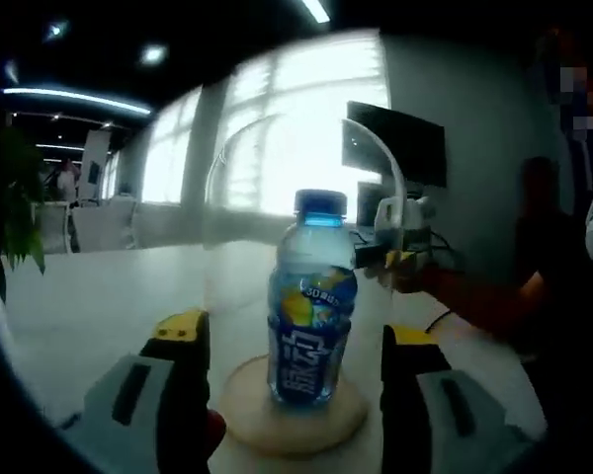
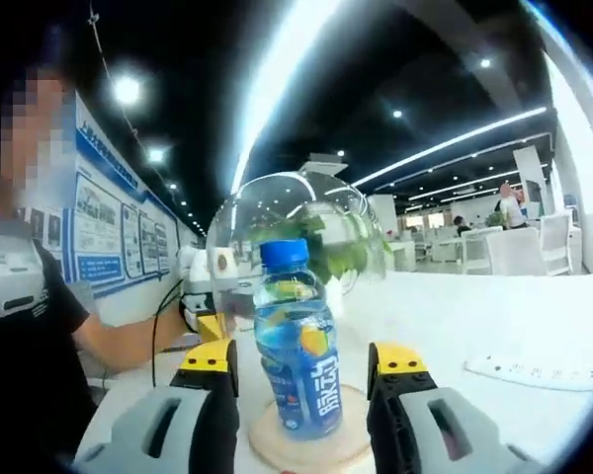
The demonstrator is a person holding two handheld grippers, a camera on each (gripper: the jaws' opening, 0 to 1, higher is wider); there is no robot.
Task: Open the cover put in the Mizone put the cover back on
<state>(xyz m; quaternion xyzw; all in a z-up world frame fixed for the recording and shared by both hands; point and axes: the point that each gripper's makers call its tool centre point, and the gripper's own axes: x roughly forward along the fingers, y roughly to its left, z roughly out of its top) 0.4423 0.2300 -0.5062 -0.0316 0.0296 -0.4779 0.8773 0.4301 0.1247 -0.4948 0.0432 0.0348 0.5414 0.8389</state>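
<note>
Mizone bottle (image 1: 311,301) stands upright on the round wooden base (image 1: 292,415), blue cap on, under the clear glass dome cover (image 2: 296,237). My left gripper (image 1: 295,346) is spread wide, jaws flanking the base; my right gripper (image 2: 301,363) likewise, holding nothing. White desk (image 2: 514,316) lies open out to its far edge.

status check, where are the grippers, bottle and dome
Left gripper and right gripper both open, jaws flanking the glass dome. Mizone bottle upright on wooden base, dome over it. Nothing in the way.
</note>
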